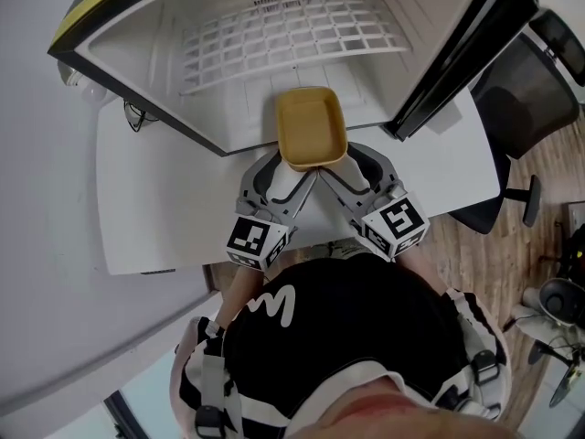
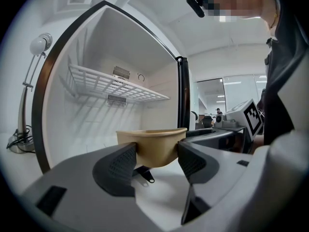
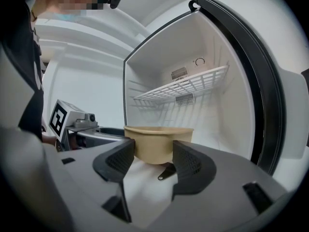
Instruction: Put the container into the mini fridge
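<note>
A tan, empty, open-topped container (image 1: 311,128) is held over the table's far edge, at the mouth of the open white mini fridge (image 1: 228,99). My left gripper (image 1: 285,170) is shut on its near left corner and my right gripper (image 1: 340,168) on its near right corner. In the left gripper view the container (image 2: 152,146) sits between the ribbed pads of the left gripper (image 2: 155,161). The right gripper view shows the same container (image 3: 158,143) pinched by the right gripper (image 3: 153,159). A white wire shelf (image 1: 292,35) spans the fridge above the bare floor.
The fridge stands on a white table (image 1: 155,208). Its dark-edged door (image 1: 457,53) hangs open at the right. A black office chair (image 1: 526,90) stands beyond the table's right end on wood flooring. A lamp (image 2: 36,47) rises left of the fridge.
</note>
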`<state>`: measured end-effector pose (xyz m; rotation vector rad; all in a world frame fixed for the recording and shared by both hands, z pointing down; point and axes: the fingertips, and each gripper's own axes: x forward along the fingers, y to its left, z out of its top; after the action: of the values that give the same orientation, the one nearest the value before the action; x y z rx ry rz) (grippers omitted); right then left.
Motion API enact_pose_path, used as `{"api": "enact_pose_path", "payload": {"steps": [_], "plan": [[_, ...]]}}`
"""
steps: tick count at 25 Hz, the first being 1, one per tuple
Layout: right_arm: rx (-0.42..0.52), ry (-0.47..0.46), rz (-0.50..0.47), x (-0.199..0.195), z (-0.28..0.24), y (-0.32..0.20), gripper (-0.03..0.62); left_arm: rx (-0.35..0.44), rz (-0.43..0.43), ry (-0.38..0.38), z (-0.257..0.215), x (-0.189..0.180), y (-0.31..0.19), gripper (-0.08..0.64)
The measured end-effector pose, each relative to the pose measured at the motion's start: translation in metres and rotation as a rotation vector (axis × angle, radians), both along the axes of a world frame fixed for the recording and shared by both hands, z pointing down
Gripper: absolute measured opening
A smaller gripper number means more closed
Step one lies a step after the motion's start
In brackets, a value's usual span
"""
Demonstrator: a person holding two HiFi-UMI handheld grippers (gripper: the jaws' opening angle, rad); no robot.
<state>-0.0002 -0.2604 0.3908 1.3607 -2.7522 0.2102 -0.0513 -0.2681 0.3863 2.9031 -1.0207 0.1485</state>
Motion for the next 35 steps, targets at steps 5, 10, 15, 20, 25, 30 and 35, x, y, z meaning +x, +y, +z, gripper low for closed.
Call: {"api": "enact_pose_path", "payload": {"steps": [5, 10, 15, 20, 25, 30, 35], "plan": [[-0.045, -0.013, -0.034, 0.006, 0.009, -0.007, 0.256, -0.004, -0.023, -0.046, 0.007, 0.007, -0.005, 0.27], [-0.057, -0.013, -0.058, 0.007, 0.016, -0.011, 0.256, -0.038, -0.053, -0.027, 0.017, 0.006, -0.008, 0.27], [-0.055, 0.01, -0.07, 0.008, 0.019, -0.018, 0.256, -0.042, -0.069, -0.025, 0.02, 0.008, -0.014, 0.27], [-0.055, 0.028, -0.071, 0.009, 0.022, -0.023, 0.256, -0.058, -0.073, -0.02, 0.025, 0.009, -0.019, 0.27], [-0.036, 0.061, -0.068, 0.009, 0.021, -0.033, 0.256, -0.071, -0.078, 0.004, 0.026, 0.01, -0.03, 0.27], [-0.049, 0.066, -0.07, 0.008, 0.024, -0.038, 0.256, -0.091, -0.083, -0.017, 0.029, 0.008, -0.035, 0.27], [-0.057, 0.096, -0.065, 0.009, 0.027, -0.046, 0.256, -0.1, -0.078, -0.04, 0.032, 0.01, -0.043, 0.27]]}}
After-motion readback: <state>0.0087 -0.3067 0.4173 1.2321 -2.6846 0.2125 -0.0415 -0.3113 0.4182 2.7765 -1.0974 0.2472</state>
